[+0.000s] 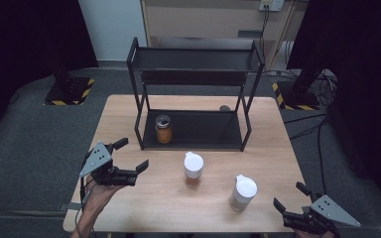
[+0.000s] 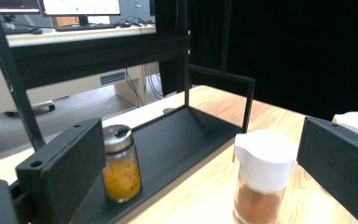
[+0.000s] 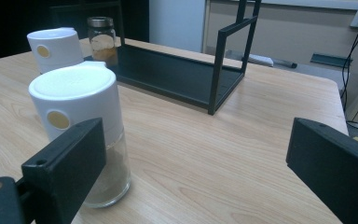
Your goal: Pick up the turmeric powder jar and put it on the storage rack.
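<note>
Hovering above the near left corner of the pale wooden tabletop (image 1: pixel 144 198), the left gripper (image 1: pixel 135 157) is pointing toward the middle, jaws standing wide apart and holding nothing. At the near right corner the right gripper (image 1: pixel 290 195) is doing the same, jaws spread and empty, angled toward the jars.

Nearest the right gripper, a clear glass jar with a white flip-top lid and pale powder inside (image 1: pixel 242 193) is standing upright close to the near edge, right of centre. In the right gripper view this jar (image 3: pixel 81 130) is sitting just beside the left-hand jaw, not between the two.

Slightly farther in, a second clear glass jar with a white lid and reddish-brown powder (image 1: pixel 193 169) is standing upright near the centre, apart from the first. In the left gripper view it (image 2: pixel 262 179) is falling between the jaws, though farther off.

Beyond both, a black two-tier metal rack (image 1: pixel 193 130) is occupying the far half of the tabletop. A small glass shaker with a metal cap and orange spice (image 1: pixel 163 129) is already sitting on the left end of its lower shelf.

Judgement: shelving looks under way, with one jar placed and two waiting. The approach step is in hand. Next move calls for carrying a gripper forward until a white-lidded jar stands squarely between the jaws, then closing on the glass body below the lid.
</note>
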`<state>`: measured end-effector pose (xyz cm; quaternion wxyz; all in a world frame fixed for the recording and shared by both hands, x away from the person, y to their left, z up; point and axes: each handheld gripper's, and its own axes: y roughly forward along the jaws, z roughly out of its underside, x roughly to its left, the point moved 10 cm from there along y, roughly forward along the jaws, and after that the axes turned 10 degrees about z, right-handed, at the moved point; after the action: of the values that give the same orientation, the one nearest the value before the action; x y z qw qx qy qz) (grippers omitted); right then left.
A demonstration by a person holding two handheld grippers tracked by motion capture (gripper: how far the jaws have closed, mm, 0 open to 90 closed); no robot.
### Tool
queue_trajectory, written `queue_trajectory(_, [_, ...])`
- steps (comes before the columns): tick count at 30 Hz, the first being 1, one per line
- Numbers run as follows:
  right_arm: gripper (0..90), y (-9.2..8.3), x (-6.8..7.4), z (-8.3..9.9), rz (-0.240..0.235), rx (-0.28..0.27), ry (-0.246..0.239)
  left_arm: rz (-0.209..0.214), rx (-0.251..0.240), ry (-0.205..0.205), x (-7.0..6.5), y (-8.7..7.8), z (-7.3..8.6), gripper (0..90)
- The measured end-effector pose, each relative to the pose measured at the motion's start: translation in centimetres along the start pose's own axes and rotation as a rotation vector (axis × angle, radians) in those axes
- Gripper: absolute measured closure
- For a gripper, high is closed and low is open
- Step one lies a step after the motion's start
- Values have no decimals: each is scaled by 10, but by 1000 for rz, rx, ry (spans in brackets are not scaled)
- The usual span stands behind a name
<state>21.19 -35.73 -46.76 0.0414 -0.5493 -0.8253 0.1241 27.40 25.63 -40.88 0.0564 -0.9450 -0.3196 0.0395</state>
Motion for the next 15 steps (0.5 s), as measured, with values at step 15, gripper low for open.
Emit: queue_trajectory(15, [51, 1, 1, 0, 2, 4, -3, -43, 12, -53, -10, -32, 59, 2])
